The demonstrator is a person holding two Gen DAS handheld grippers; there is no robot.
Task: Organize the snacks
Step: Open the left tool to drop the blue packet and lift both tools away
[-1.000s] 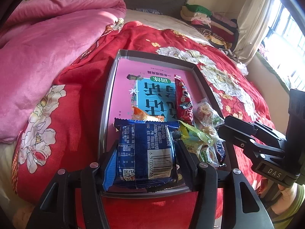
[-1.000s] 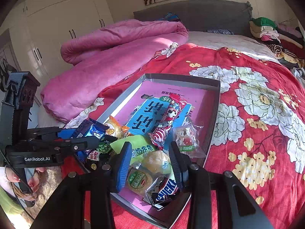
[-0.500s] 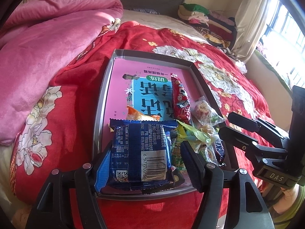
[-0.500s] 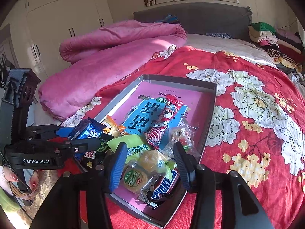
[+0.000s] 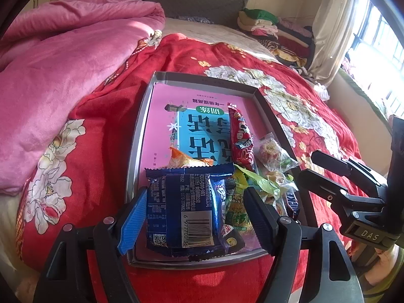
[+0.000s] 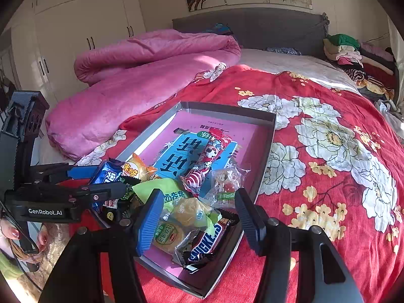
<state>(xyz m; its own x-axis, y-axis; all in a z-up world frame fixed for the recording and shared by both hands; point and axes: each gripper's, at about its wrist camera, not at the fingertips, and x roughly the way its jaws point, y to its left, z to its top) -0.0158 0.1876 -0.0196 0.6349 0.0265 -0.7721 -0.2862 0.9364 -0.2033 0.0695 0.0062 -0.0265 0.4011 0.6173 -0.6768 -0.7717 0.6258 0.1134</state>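
A grey cardboard tray (image 5: pixel 202 77) with a pink book inside lies on the red floral bedspread. Snacks pile at its near end: a dark blue packet (image 5: pixel 185 209), an orange packet (image 5: pixel 188 160), a long red packet (image 5: pixel 240 137), green packets (image 6: pixel 166 192) and a Snickers bar (image 6: pixel 208 242). My left gripper (image 5: pixel 195 217) is open, its jaws standing either side of the blue packet, which rests in the tray. My right gripper (image 6: pixel 197 217) is open above the Snickers and the clear-wrapped cake (image 6: pixel 169 233).
A pink quilt (image 5: pixel 58 65) is heaped on the left of the bed. Folded clothes (image 6: pixel 353 53) are stacked at the far right by the headboard. White wardrobes (image 6: pixel 75 32) stand to the left. A window and curtain (image 5: pixel 335 32) are at the right.
My left gripper has opened and let go of the blue packet, which now rests in the tray. Both grippers have drawn back a little.
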